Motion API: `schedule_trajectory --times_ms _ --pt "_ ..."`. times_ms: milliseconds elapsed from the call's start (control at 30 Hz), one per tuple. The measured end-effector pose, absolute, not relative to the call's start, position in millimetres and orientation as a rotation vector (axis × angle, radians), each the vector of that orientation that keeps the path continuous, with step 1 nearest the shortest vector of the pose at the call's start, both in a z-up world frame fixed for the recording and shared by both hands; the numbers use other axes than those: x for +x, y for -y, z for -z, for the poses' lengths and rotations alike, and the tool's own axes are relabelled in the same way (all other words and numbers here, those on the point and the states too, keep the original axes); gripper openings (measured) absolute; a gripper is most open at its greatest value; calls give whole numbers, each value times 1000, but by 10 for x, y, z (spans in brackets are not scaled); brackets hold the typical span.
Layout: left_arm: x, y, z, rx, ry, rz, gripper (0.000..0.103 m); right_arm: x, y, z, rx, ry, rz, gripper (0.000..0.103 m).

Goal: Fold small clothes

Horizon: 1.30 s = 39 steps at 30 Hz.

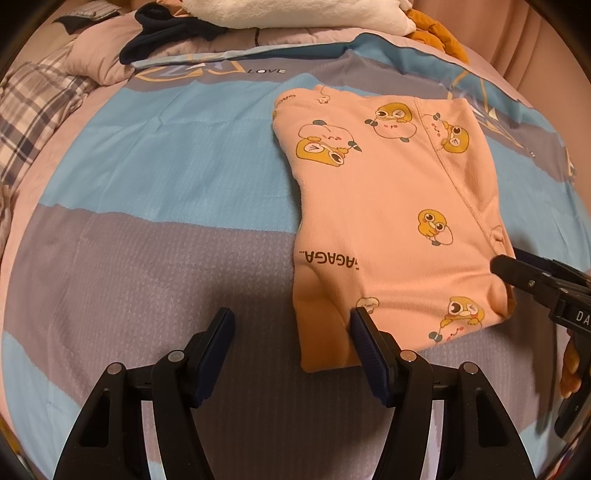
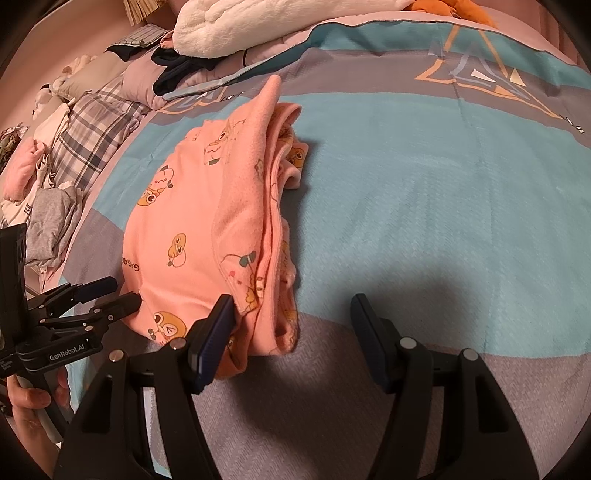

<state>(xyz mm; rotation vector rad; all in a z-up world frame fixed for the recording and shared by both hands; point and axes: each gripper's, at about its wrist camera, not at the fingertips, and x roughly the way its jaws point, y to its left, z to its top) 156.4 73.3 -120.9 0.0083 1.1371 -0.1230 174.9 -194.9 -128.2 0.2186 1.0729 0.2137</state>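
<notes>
A pink garment [image 1: 391,221] printed with yellow cartoon ducks lies folded on the blue-and-grey bedspread [image 1: 166,155]. My left gripper [image 1: 291,321] is open at its near left corner, with the right fingertip [image 1: 360,321] over the fabric edge. From the right wrist view the garment [image 2: 192,229] shows stacked layers along its right side. My right gripper [image 2: 291,306] is open at the near right corner, its left fingertip [image 2: 223,310] against the layered edge. Each gripper shows in the other's view: the right gripper [image 1: 506,260] and the left gripper [image 2: 122,291], held by a hand [image 2: 29,398].
A white fleece blanket [image 2: 258,26] and a dark garment [image 1: 166,33] lie at the head of the bed. Plaid fabric [image 2: 92,136] and a pile of small clothes [image 2: 48,218] sit along the left side. An orange soft item [image 1: 439,33] lies at the back right.
</notes>
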Motion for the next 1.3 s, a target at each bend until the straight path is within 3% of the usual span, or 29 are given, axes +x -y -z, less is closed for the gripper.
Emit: schedule_trajectory --times_ms 933,1067,1300 --pt "1256 -808 1096 14 -1158 67 65 1383 2060 1113 195 -1066 -136 65" --pt "1144 -814 1031 4 -1147 59 73 1247 2030 1008 197 -1045 -149 66" --pt "919 -802 880 -24 -1116 64 74 1029 1958 864 196 -1016 -162 75"
